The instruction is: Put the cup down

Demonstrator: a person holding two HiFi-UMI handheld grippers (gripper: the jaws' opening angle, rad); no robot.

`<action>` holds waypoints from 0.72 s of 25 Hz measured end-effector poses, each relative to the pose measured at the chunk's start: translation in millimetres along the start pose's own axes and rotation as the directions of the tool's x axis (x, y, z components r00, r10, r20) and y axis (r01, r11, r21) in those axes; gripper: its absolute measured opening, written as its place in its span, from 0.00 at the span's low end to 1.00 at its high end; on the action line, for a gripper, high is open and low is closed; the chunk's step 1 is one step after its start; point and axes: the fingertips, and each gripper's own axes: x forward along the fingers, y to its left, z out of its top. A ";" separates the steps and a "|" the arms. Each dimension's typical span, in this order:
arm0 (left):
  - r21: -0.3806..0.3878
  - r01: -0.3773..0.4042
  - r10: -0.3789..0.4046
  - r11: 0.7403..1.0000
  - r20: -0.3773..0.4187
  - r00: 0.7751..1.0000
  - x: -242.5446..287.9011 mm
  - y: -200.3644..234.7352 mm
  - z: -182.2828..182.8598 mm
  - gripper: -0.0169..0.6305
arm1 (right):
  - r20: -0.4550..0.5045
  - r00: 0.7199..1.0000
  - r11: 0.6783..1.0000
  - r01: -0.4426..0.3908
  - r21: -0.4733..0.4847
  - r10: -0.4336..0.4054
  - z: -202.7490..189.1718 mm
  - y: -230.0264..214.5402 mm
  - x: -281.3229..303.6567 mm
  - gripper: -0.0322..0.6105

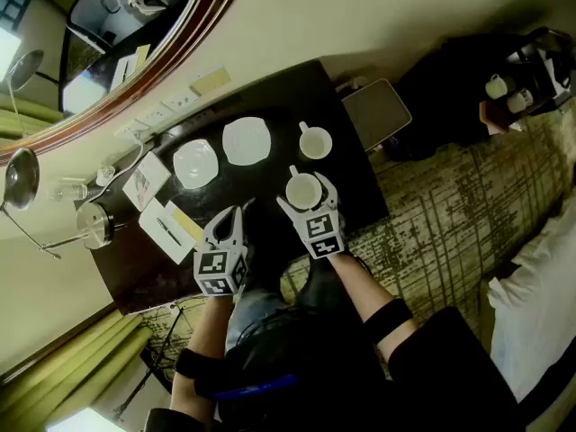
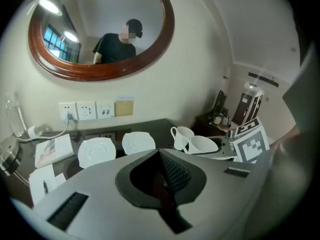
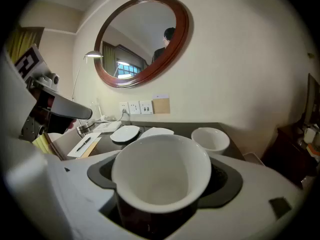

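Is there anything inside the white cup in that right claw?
Nothing visible: the cup is bare white inside, to the bottom. Its lower outside and whatever lies beneath are hidden by the right gripper holding it.

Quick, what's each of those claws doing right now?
Left gripper: closed, holding nothing.
Right gripper: closed on a white cup.

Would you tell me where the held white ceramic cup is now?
Head view, centre: the white ceramic cup sits in the right gripper over the dark desk, nearer the camera than the second white cup.
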 end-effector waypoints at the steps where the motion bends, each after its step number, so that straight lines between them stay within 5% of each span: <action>1: 0.002 0.002 -0.002 1.000 -0.003 1.000 4.5 -7.3 1.2 0.03 | -0.005 1.000 1.000 0.006 0.007 -0.006 -7.0 -10.1 -6.3 0.75; 18: 0.006 -0.036 0.036 0.999 -0.011 0.999 29.3 -59.1 11.9 0.03 | -0.037 0.999 1.000 0.026 0.011 -0.026 -57.9 -78.6 -23.1 0.75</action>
